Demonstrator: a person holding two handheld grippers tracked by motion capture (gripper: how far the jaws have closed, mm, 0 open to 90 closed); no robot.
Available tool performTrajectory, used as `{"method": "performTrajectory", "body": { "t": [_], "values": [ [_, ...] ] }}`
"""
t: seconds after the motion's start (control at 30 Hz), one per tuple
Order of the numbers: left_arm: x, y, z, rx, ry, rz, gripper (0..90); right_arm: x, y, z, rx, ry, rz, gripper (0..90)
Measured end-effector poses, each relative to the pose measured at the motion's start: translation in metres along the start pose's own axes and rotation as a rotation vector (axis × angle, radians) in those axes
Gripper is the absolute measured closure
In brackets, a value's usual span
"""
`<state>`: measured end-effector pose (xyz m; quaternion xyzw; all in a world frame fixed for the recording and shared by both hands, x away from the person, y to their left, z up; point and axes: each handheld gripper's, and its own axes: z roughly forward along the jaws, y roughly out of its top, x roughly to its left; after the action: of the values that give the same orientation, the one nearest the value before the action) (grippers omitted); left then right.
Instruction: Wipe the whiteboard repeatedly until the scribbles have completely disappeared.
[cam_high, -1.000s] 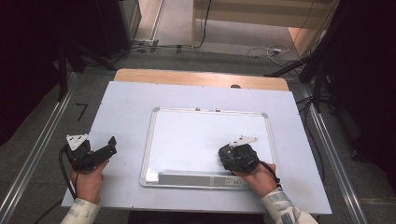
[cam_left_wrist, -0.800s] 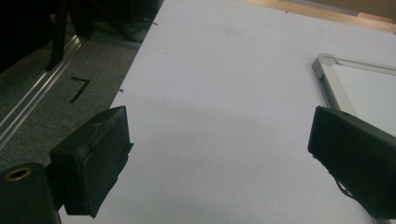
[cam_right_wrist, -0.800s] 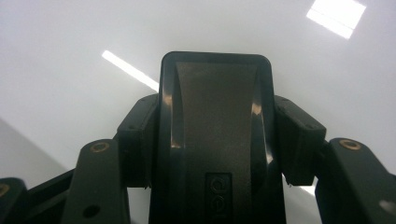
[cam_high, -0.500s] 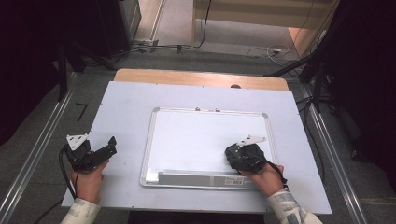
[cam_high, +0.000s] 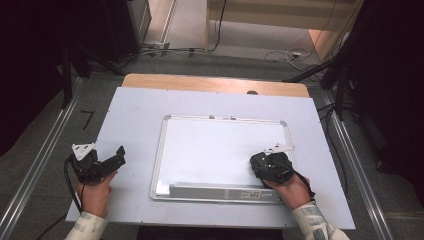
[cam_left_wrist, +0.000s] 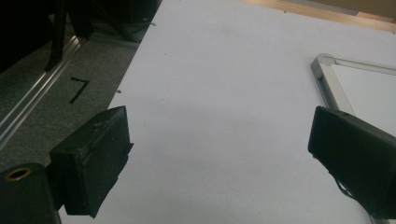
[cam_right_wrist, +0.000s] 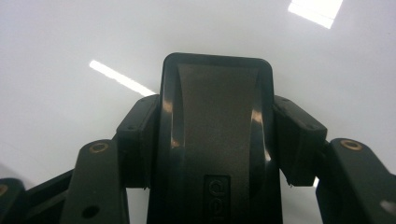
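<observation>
Your right gripper (cam_high: 270, 166) sits over the lower right part of the whiteboard (cam_high: 215, 145), close to that board's right frame edge and just above the grey tray strip (cam_high: 220, 192) along its near edge. In the right gripper view its fingers (cam_right_wrist: 136, 140) are pinching a black eraser (cam_right_wrist: 215, 135) from both sides, the eraser standing out ahead of them over the glossy white board surface, which carries two bright light reflections. Whether the eraser's face actually touches the board cannot be told. Your left gripper (cam_high: 100, 164) lies off the whiteboard, well to the left of it, on the pale sheet covering the bench (cam_high: 135, 107). In the left gripper view its fingers (cam_left_wrist: 93, 163) are spread wide with nothing but bare sheet between them, and the whiteboard's upper left corner shows just past the right-hand finger. Your hands hold both grippers from the near edge of the bench.
</observation>
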<state>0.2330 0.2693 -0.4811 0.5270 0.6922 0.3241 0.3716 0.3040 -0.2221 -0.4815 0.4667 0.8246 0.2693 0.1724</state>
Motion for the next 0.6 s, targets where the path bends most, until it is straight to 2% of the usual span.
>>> {"method": "performTrajectory", "body": {
  "t": [0.13, 0.33, 0.47, 0.6],
  "values": [
    [-0.001, 0.0, 0.0, 0.001, -0.004, 0.004, 6.0, -0.003, -0.001, -0.002, -0.008, -0.007, 0.011, 38.1],
    [0.0, 0.0, 0.0, 0.003, -0.002, 0.003, 6.0, -0.008, 0.002, -0.013, -0.049, -0.011, 0.029, 38.1],
    [-0.001, 0.0, 0.0, 0.0, -0.004, 0.005, 6.0, -0.007, 0.001, -0.014, -0.048, -0.013, 0.03, 38.0],
    [0.0, 0.0, 0.0, 0.003, -0.003, 0.005, 6.0, -0.008, 0.003, -0.017, -0.076, -0.016, 0.03, 38.0]
  ]
}}
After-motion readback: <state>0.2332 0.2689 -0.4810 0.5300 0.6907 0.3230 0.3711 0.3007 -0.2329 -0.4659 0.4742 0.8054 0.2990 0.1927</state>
